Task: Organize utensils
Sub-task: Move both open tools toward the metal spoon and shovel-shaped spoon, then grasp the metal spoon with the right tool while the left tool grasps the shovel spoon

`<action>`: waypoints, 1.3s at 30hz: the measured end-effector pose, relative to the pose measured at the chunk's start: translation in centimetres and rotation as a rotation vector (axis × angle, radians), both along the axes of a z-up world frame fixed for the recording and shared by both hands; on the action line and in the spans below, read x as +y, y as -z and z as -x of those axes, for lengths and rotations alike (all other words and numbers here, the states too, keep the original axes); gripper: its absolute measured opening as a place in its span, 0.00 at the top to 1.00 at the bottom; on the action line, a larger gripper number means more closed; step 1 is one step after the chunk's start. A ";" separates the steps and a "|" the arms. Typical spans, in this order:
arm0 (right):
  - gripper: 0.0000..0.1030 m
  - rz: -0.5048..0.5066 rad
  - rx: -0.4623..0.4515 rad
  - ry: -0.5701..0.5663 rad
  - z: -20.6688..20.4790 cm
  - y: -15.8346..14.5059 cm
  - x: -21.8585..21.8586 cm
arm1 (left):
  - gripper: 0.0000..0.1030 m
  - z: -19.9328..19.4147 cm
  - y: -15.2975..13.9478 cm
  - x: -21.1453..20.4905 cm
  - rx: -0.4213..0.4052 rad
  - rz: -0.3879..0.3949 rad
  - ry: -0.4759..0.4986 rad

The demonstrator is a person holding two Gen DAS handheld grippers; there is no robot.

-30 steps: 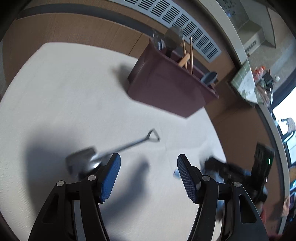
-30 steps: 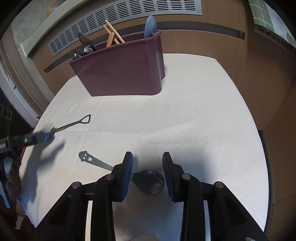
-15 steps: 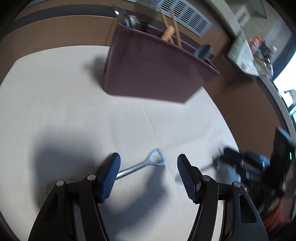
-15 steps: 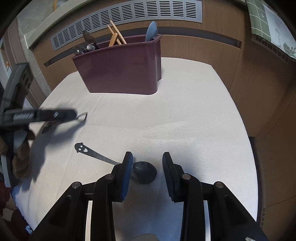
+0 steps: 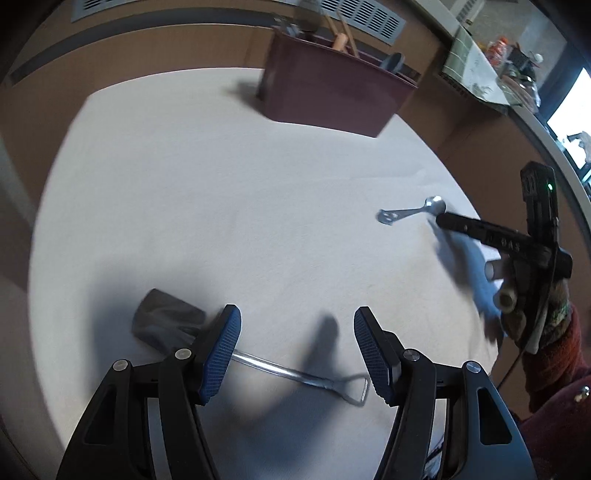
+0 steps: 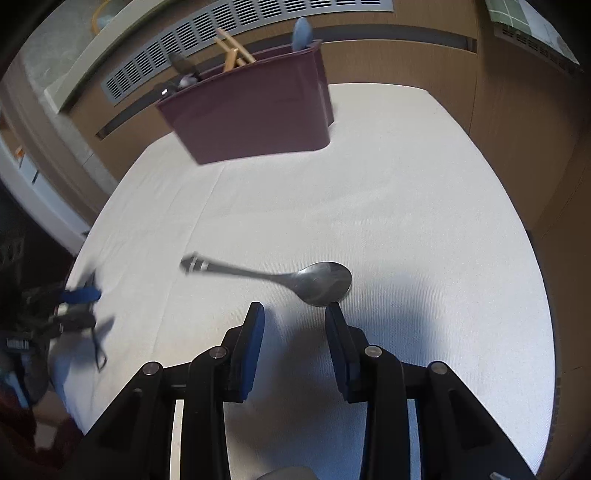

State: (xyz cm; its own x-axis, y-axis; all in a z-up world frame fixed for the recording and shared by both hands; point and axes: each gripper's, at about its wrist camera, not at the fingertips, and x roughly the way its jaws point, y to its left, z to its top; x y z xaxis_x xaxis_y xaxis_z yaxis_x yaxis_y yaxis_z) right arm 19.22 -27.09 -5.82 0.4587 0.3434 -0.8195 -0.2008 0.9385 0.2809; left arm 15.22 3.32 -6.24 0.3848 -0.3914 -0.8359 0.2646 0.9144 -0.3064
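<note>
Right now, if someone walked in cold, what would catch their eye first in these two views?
Probably the maroon utensil caddy at the far edge of the white table, with wooden and metal handles sticking out. Next, the steel spoon lying just ahead of the right claw, whose jaws are opening with nothing between them. Under the open left claw lies a shovel-shaped spoon.

On the white cloth (image 6: 406, 192) lie 2 loose metal utensils: 1 spoon (image 6: 317, 282) with a face cut into its handle end, and 1 shovel-shaped spoon (image 5: 236, 349) with a triangular loop handle. There is 1 maroon holder (image 6: 251, 118), and sticking out of it are 2 wooden chopsticks (image 6: 236, 51), 1 blue-grey spoon (image 6: 303, 31) and some dark metal pieces (image 6: 183, 74) too bunched to count. There are 2 grippers, the left gripper (image 5: 295, 347) and the right gripper (image 6: 293, 341).
</note>
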 end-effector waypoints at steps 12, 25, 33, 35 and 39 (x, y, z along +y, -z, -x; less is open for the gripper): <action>0.41 0.229 -0.105 0.036 -5.3 0.5 5.6 | 0.38 3.4 -0.8 6.9 0.087 0.100 -0.280; 0.44 0.132 -0.071 0.060 -4.4 0.2 3.1 | 0.36 -3.9 0.8 -0.6 -0.043 -0.055 -0.202; 0.73 0.280 -0.136 0.017 -7.0 0.4 8.4 | 0.34 -3.2 0.9 -0.3 -0.071 -0.051 -0.232; 0.73 0.316 -0.161 -0.053 -6.7 0.2 9.5 | 0.34 -3.1 1.0 -0.8 -0.078 -0.079 -0.226; 0.74 0.356 -0.204 -0.155 -5.0 0.2 10.0 | 0.32 -3.3 1.1 -2.4 -0.075 -0.177 -0.219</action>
